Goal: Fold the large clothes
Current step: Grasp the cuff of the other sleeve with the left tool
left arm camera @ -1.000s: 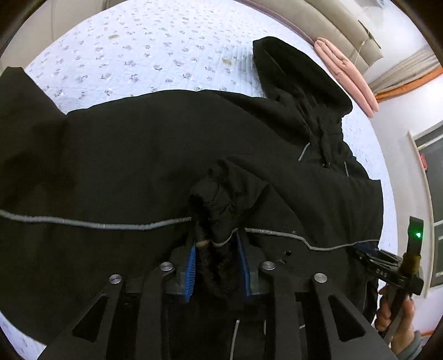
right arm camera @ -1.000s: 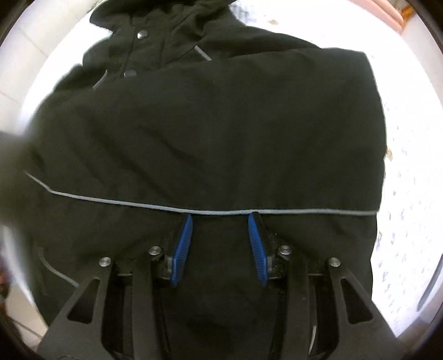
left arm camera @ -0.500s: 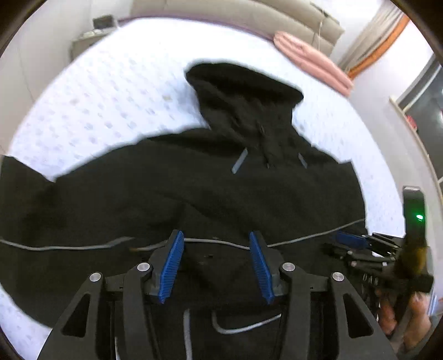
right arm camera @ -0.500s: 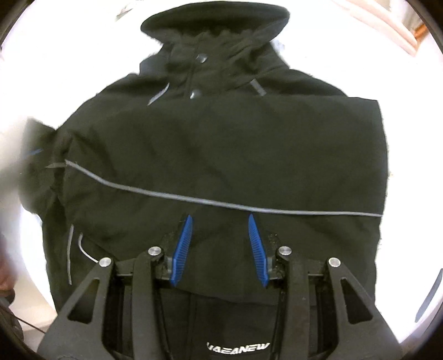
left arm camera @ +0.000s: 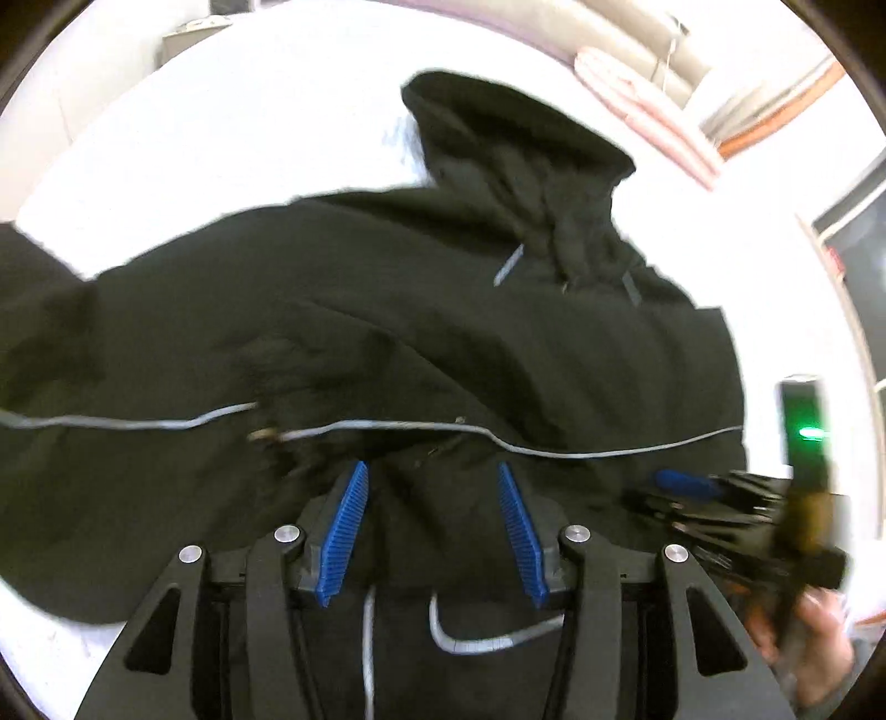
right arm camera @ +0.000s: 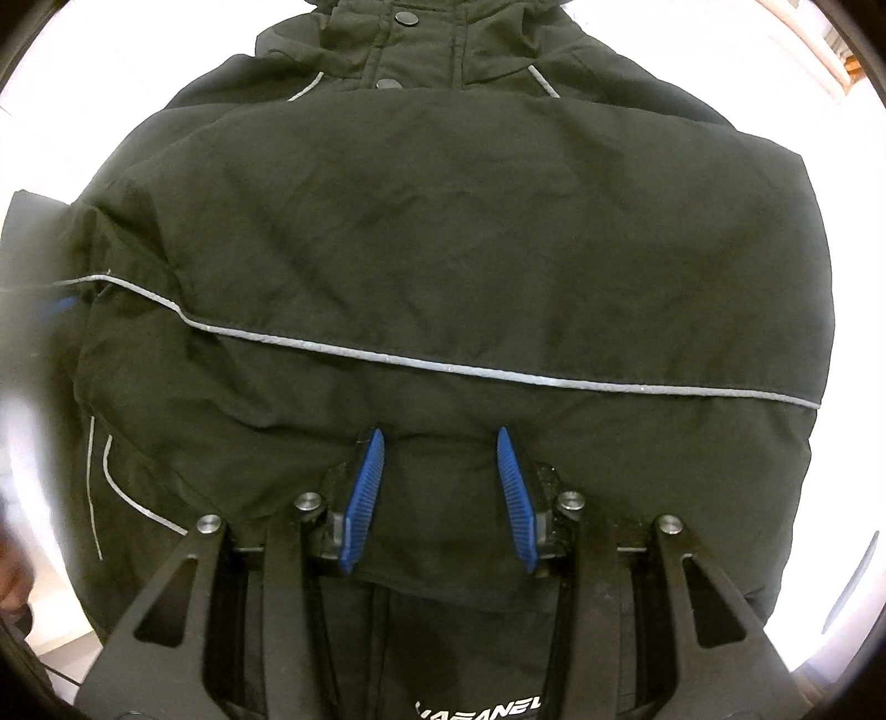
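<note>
A large black hooded jacket of thick woven fabric with thin grey reflective piping (right arm camera: 443,232) lies spread on a bed with a white quilted cover (left arm camera: 221,144), its hood (left arm camera: 515,155) pointing toward the far headboard. One sleeve appears already folded across the chest, since a broad flat panel crosses the front below the snap-buttoned collar in the right wrist view.

By its creases and puffed edges the jacket looks soft but bulky, probably lined or padded, so it should be fairly heavy for clothing and will sag and drag rather than hold a shape. The shell seems smooth and may slip between ribbed pads; a bite on a doubled edge, a hem, cuff or the seam along the piping, would likely hold better than a pinch of flat cloth. It is not fragile.

The left tongs (left arm camera: 437,531) have just been opening and now stand released above the rumpled middle, with no cloth pinched between the blue pads (left arm camera: 343,531). The right tongs (right arm camera: 443,498) hover straight over the lower front, parted with nothing between them. In the left view they appear blurred at the right edge, carried by a hand (left arm camera: 819,653).

The bed gives a soft, yielding surface with bare cover around the jacket. Beyond it stand a beige padded headboard (left arm camera: 609,27) and a pink rolled bolster (left arm camera: 648,105); overexposure hides finer detail.
</note>
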A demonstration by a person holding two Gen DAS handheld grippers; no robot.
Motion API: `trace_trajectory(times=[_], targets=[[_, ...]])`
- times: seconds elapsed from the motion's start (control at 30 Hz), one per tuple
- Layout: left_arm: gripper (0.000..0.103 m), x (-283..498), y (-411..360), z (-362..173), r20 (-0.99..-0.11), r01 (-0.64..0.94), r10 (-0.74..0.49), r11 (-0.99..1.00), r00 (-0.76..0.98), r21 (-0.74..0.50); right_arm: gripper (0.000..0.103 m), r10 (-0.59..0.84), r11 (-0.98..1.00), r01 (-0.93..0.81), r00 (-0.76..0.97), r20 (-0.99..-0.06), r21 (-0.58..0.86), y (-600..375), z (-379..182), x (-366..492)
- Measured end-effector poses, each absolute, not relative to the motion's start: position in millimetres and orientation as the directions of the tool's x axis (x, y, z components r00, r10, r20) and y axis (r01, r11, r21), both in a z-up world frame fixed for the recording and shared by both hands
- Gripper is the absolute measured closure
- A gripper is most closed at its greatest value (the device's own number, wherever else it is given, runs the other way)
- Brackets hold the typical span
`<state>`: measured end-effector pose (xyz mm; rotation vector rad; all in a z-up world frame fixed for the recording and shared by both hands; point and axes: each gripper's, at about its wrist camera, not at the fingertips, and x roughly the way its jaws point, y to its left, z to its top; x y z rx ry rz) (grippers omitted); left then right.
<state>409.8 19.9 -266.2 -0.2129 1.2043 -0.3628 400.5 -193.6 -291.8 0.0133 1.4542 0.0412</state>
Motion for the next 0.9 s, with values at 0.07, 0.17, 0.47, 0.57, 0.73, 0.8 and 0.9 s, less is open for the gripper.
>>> trace_trajectory(times=[0.07, 0.17, 0.47, 0.57, 0.73, 0.8, 0.9], targets=[[0.052, 401.6, 49.6, -250.6, -0.862, 0.109, -0.369, 0.929, 0.347, -0.354, 0.063, 0.024, 0.999, -0.029, 0.114, -0.993, 0.021, -194.3, -286.9, 395.6], [0.052, 400.9, 106.5, -237.9, -0.858, -0.021, -0.314, 0.935, 0.407, -0.353, 0.062, 0.009, 0.999, -0.041, 0.114, -0.993, 0.004, -188.5, -291.5, 398.4], [0.038, 402.2, 336.3, -251.7, -0.869, -0.535, -0.07, 0.762, 0.491, -0.364, 0.062, -0.041, 0.999, -0.005, 0.103, -0.994, -0.042, -178.5, -296.2, 397.4], [0.038, 409.7, 375.8, -268.9, -0.874, -0.61, -0.041, 0.7, 0.485, -0.371, 0.062, -0.046, 0.999, -0.002, 0.102, -0.994, -0.046, -176.2, -295.6, 397.4], [0.038, 424.1, 412.2, -300.3, -0.887, -0.662, -0.062, 0.642, 0.458, -0.387, 0.062, -0.051, 0.999, -0.002, 0.102, -0.994, -0.052, -174.5, -291.9, 397.6], [0.038, 428.7, 416.4, -311.4, -0.895, -0.675, -0.062, 0.634, 0.441, -0.377, 0.062, -0.059, 0.998, -0.003, 0.103, -0.993, -0.06, -173.0, -290.9, 397.1], [0.038, 436.7, 416.0, -330.6, -0.901, -0.686, -0.082, 0.62, 0.427, -0.381, 0.061, -0.066, 0.998, -0.006, 0.104, -0.992, -0.067, -171.1, -290.4, 395.7]])
